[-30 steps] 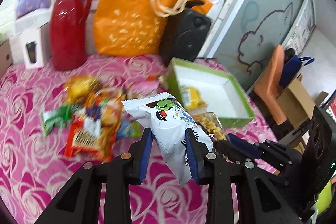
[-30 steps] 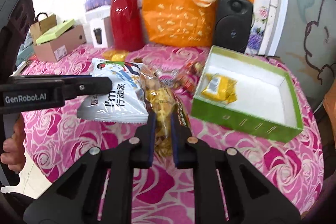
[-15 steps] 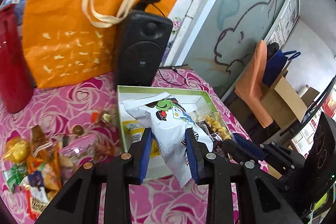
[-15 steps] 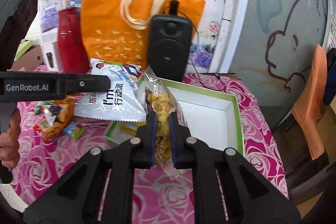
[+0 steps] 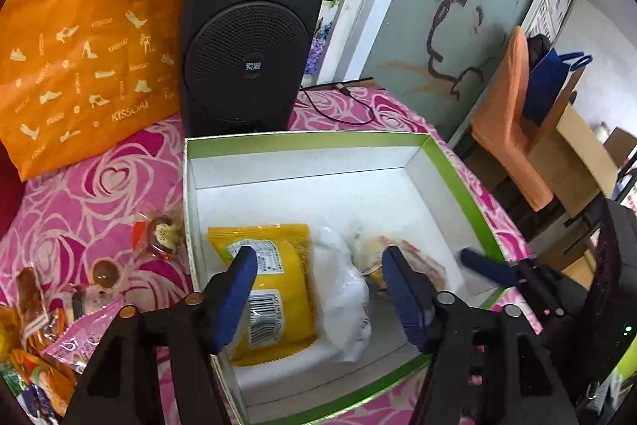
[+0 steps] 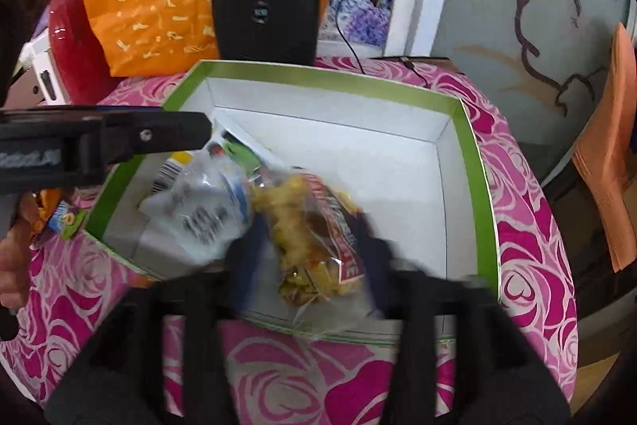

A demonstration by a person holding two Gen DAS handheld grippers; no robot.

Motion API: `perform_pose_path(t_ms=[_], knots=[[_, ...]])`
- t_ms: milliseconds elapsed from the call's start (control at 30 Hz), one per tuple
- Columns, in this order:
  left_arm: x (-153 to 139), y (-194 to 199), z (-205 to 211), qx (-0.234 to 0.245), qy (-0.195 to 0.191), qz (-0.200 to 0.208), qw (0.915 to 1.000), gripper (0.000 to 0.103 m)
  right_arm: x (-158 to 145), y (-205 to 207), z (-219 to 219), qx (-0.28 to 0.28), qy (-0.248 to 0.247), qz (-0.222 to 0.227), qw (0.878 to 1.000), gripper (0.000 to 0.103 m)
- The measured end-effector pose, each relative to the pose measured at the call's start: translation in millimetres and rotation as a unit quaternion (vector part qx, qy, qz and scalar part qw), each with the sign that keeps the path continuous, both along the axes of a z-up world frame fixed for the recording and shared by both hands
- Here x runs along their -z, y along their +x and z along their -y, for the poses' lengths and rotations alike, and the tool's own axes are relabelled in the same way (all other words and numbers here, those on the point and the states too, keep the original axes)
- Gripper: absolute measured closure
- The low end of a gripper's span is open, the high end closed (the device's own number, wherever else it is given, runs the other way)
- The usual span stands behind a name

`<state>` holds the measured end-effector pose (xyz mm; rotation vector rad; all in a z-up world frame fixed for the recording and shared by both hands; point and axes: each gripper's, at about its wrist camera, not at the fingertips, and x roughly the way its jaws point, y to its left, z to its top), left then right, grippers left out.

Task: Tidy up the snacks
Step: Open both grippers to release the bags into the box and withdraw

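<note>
Both grippers, left [image 5: 318,289] and right [image 6: 306,265], are opening above the box [image 5: 306,140]. The white packet [image 5: 346,301] lies below the left; the clear bag [image 6: 310,245], blurred, seems loose between the right's jaws, lengthwise.

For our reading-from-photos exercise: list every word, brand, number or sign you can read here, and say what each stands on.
"KISSCAT": on the orange tote bag, repeated among shoe motifs.
Two characters on the black speaker badge: too small to read.
Barcode and label on the yellow packet in the green box: digits too small.
Print on the white snack bag and chip packet: blurred.
</note>
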<state>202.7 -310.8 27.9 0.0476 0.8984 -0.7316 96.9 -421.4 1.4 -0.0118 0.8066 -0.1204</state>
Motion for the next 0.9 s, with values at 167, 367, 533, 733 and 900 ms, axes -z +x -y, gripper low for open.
perform_pose_path(t_ms=[167,367,533,733,900], knots=[[0.7,-2.5,-4.2,-0.015,0.012,0.004,0.9998,0.035,1.8,-7.8,6.4,0.011,0.019,0.005,1.000,0.019],[-15.2,-21.0,-36.9,-0.046,0.023,0.032,0.9981,0.035,-7.1,-26.1,-3.0,0.010,0.043,0.003,0.999,0.016],[-29.7,-48.2,-83.7,-0.082,0.033,0.054,0.9946,0.035,-27.6,-48.6,-32.0,-0.003,0.048,0.031,0.998,0.007],[-40.2,-83.6,-163.8,-0.147,0.031,0.068,0.9862,0.035,-41.0,-70.2,-78.8,-0.035,0.071,0.048,0.996,0.005],[-22.5,-95.4,-244.3,-0.198,0.028,0.039,0.9791,0.035,-36.3,-79.4,-129.1,-0.066,0.084,0.046,0.993,0.001]])
